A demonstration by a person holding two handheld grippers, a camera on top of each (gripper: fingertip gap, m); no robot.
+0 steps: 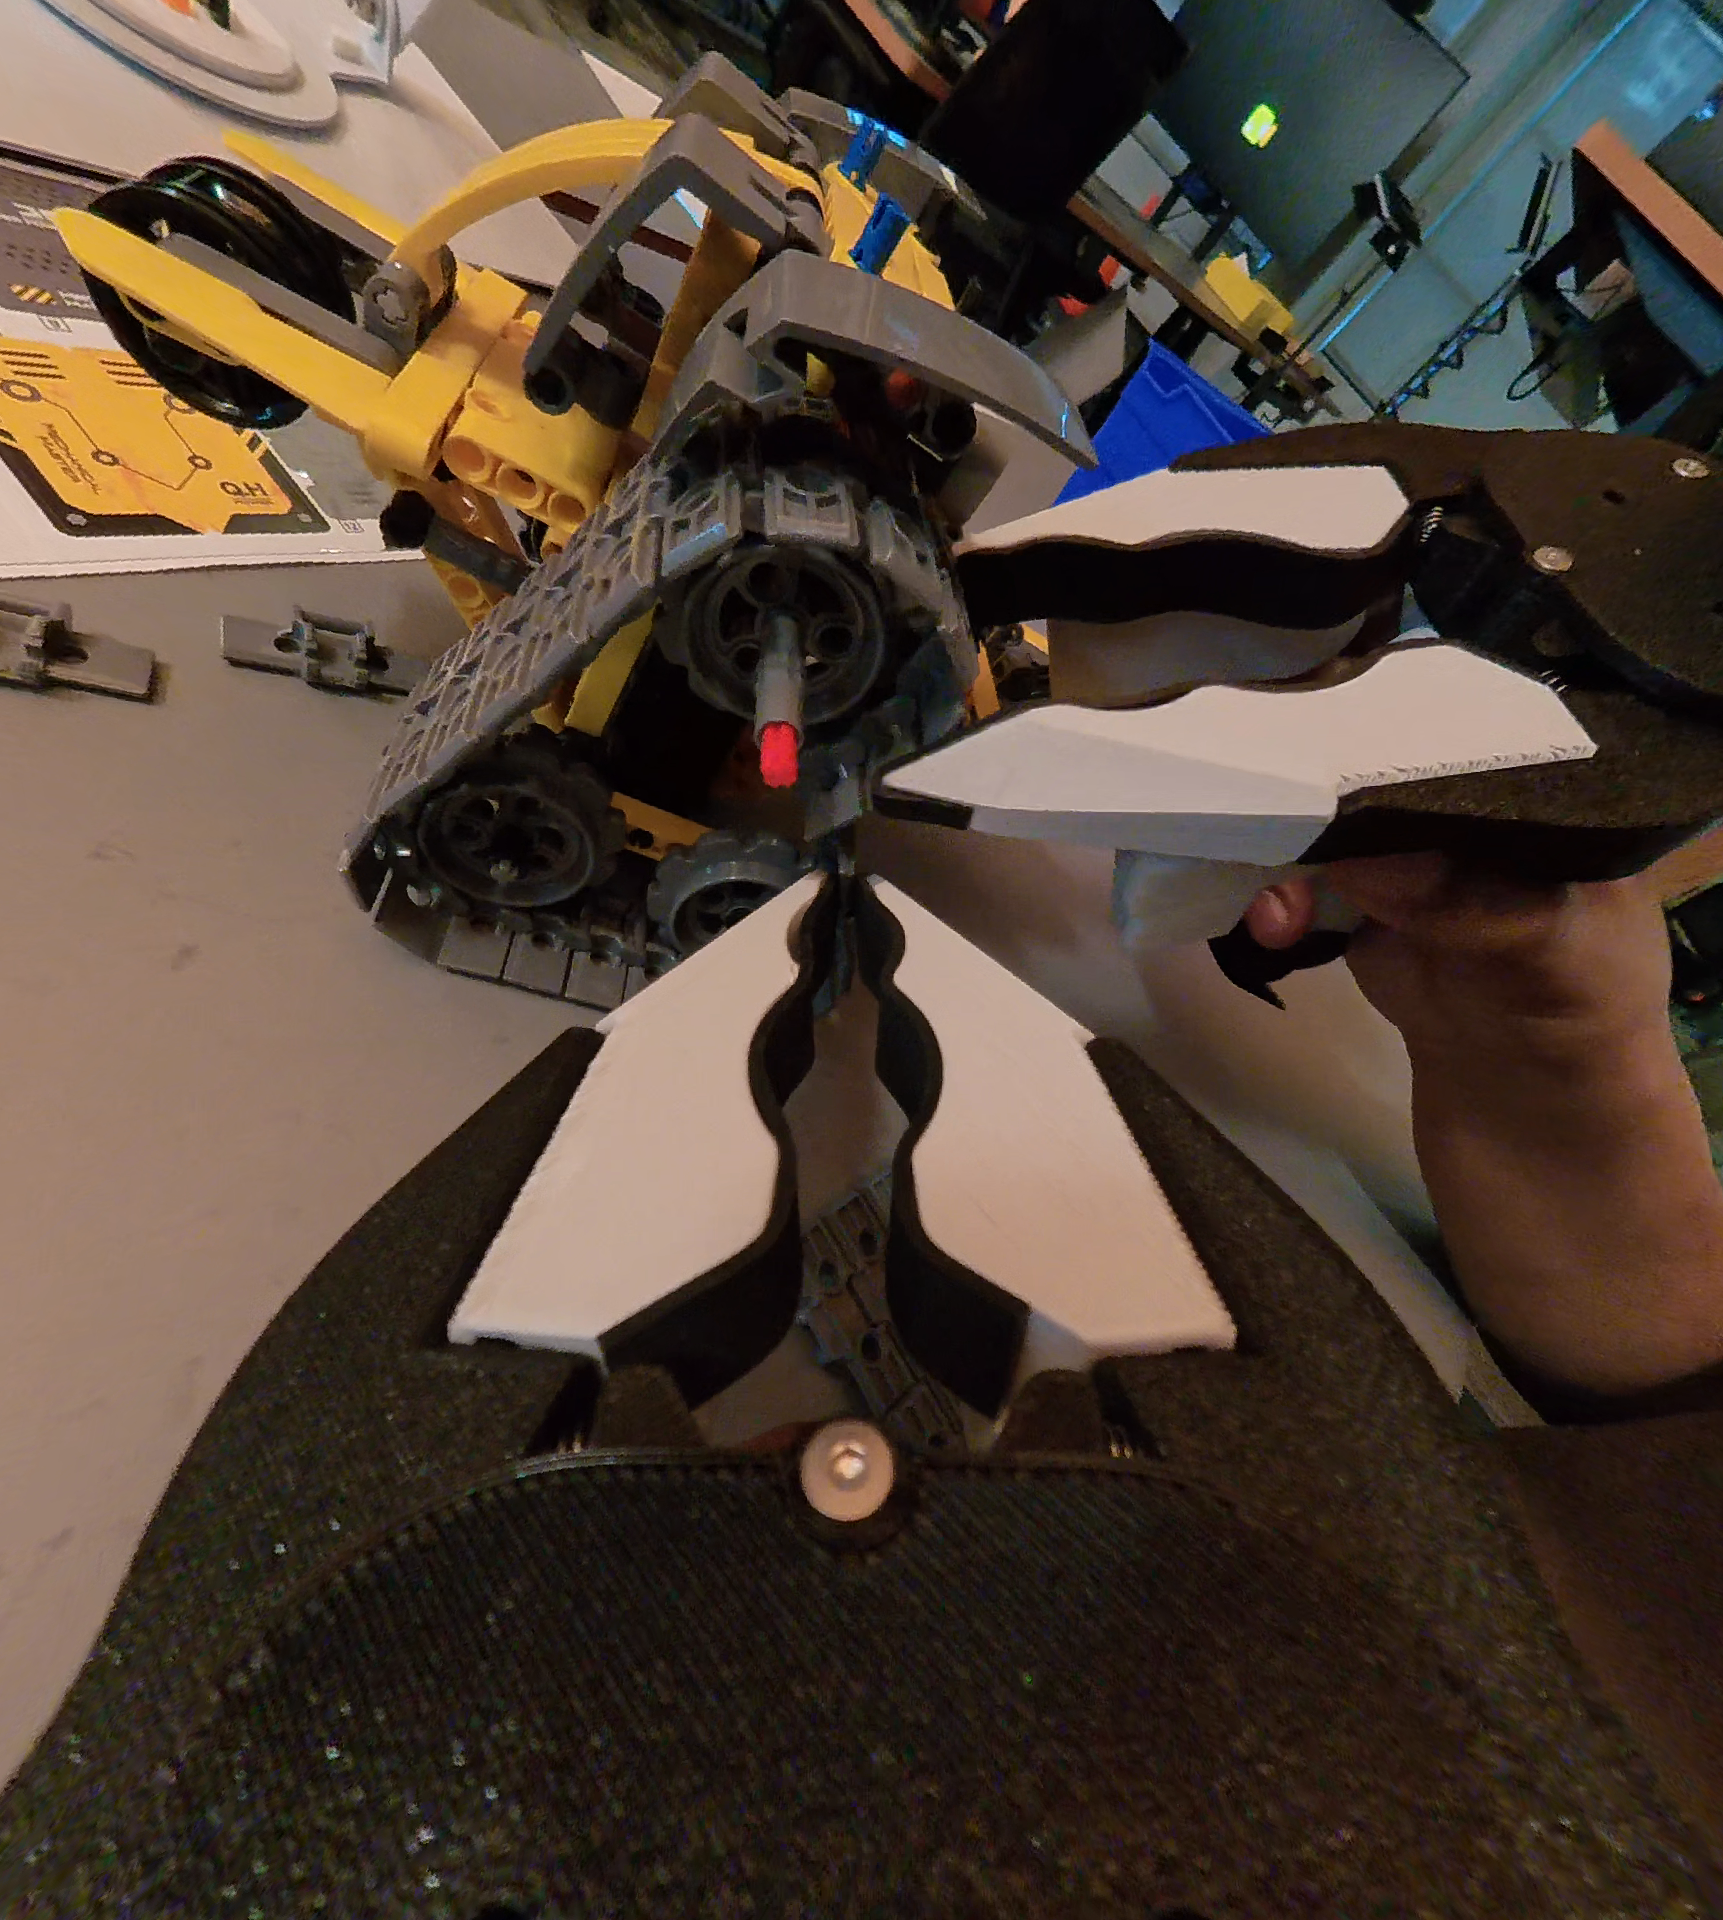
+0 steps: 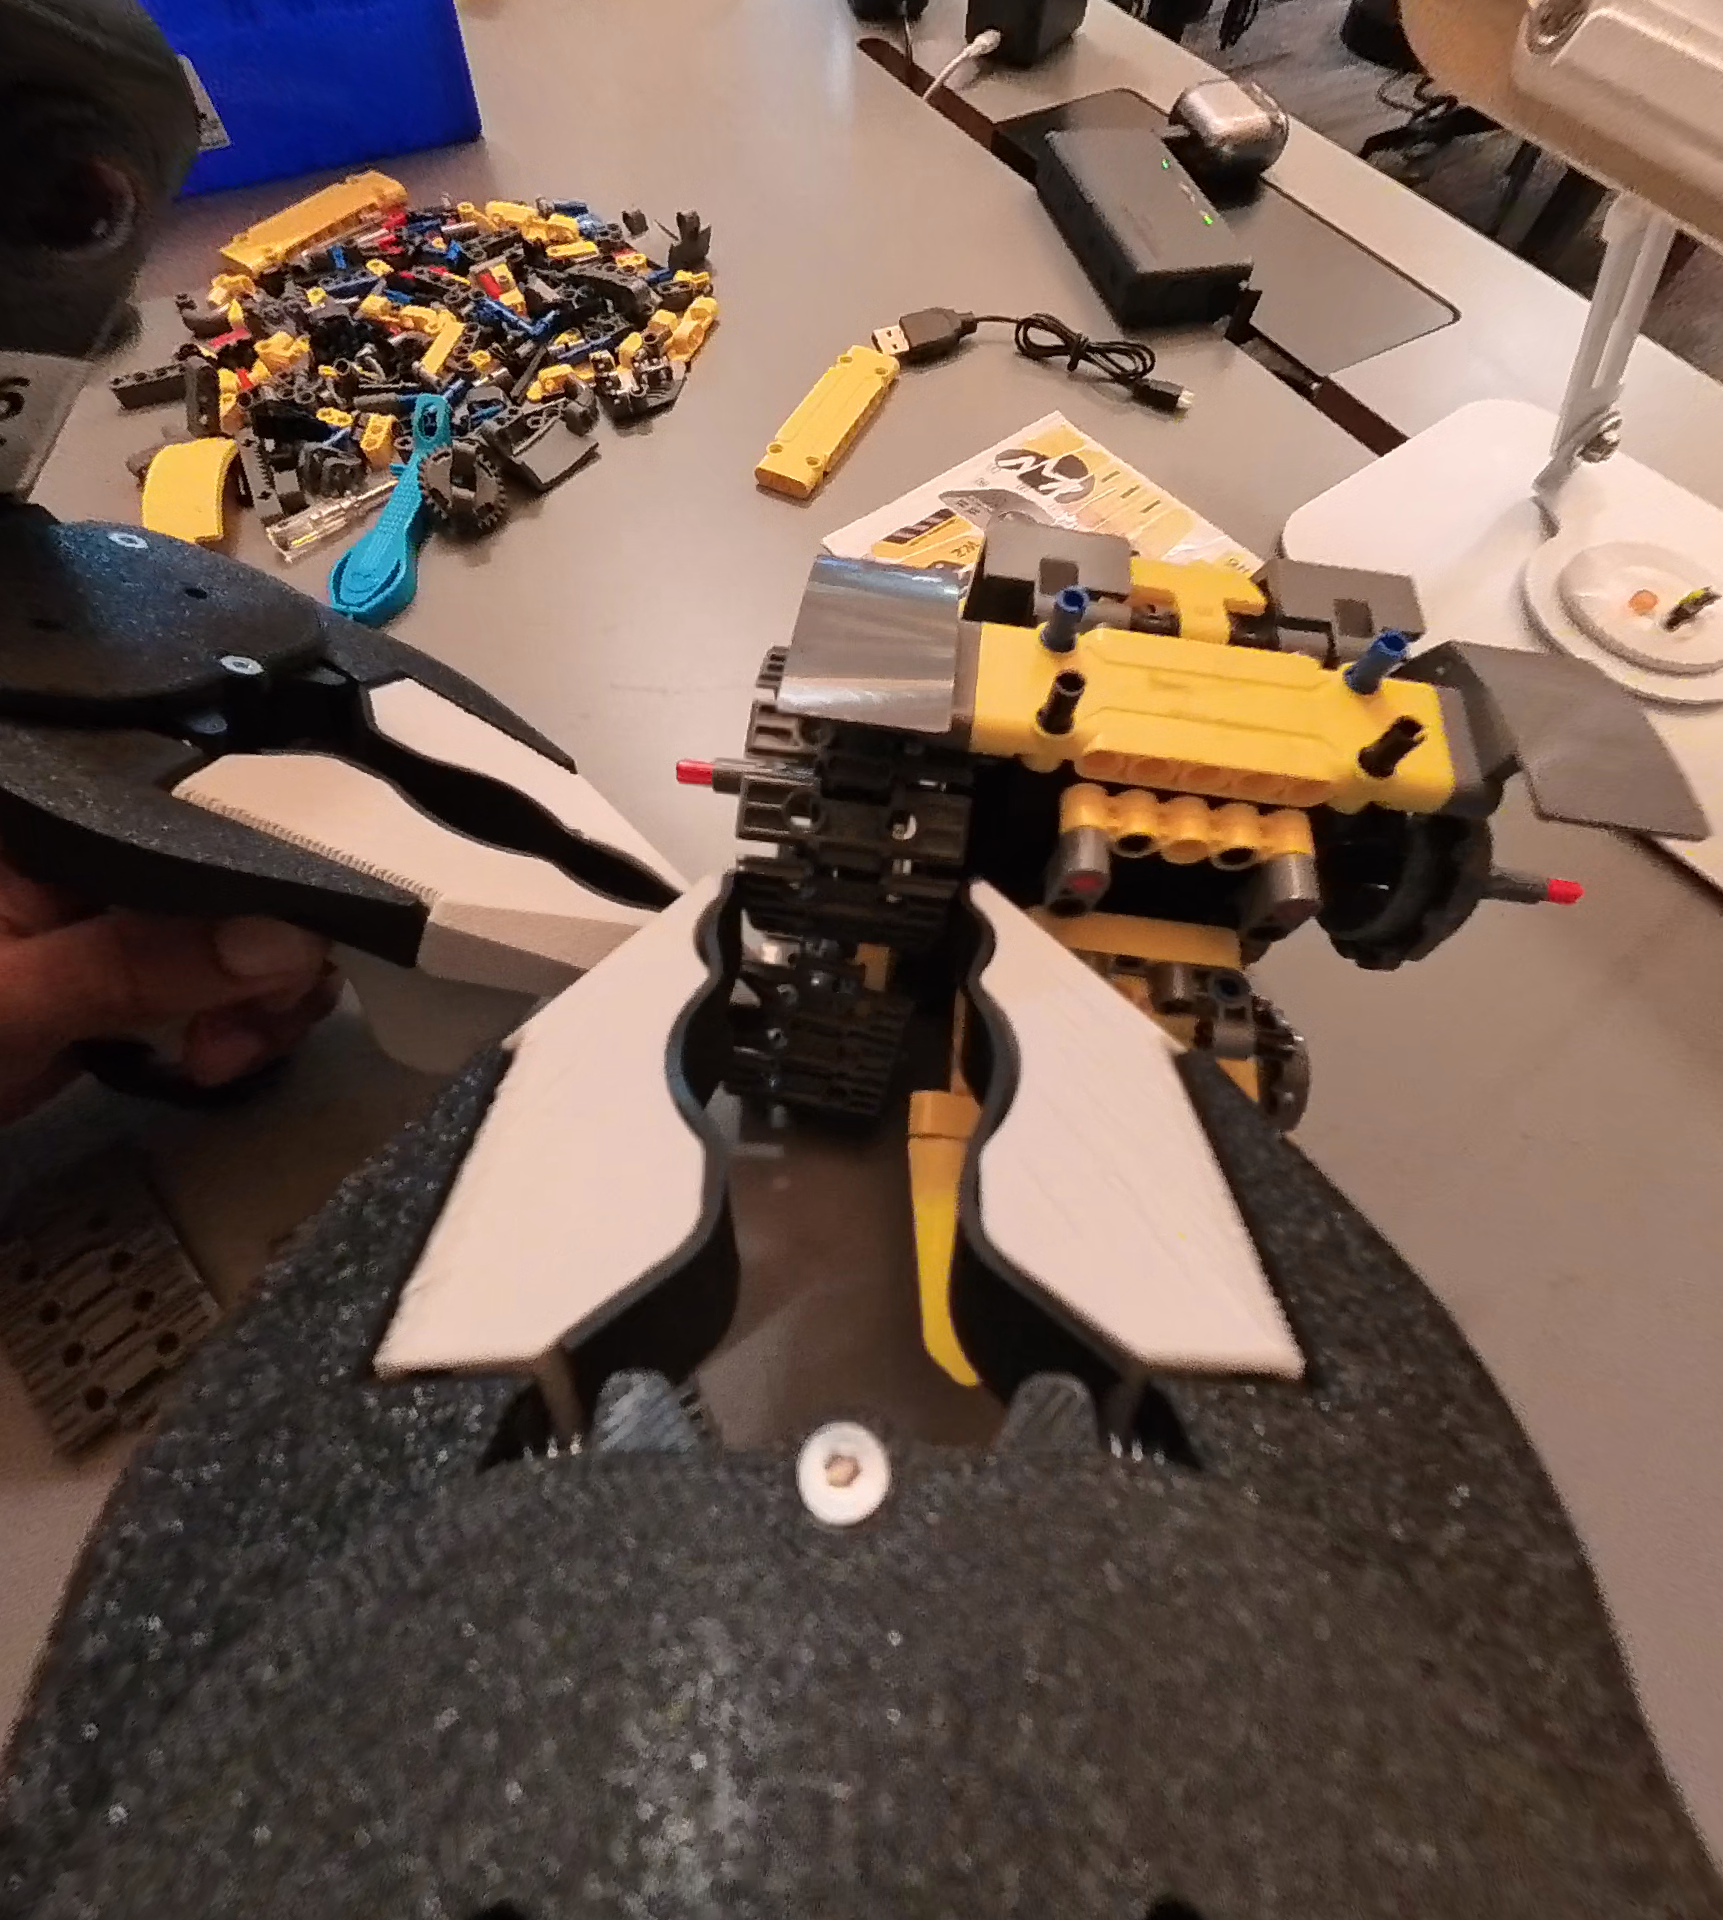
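Here the yellow-and-grey tracked model (image 2: 1096, 790) stands tilted on the grey desk (image 2: 628, 644), and everything else sits around it. The left tongs (image 1: 841, 894) are pressed nearly together, pinching a grey track strip (image 1: 857, 1278) that runs back between their fingers; their tips meet the model's underside, just below its red-tipped axle (image 1: 777, 750). The right tongs (image 2: 846, 904) are spread around the model's black track (image 2: 826, 997) at its near end, one finger on each side; whether the fingers press on it I cannot tell. Behind the model lie a printed leaflet (image 2: 1075, 488), a loose yellow beam (image 2: 826, 421) and, farther left, a heap of small bricks (image 2: 421, 322). Two loose track links (image 1: 317, 649) rest left of the model.
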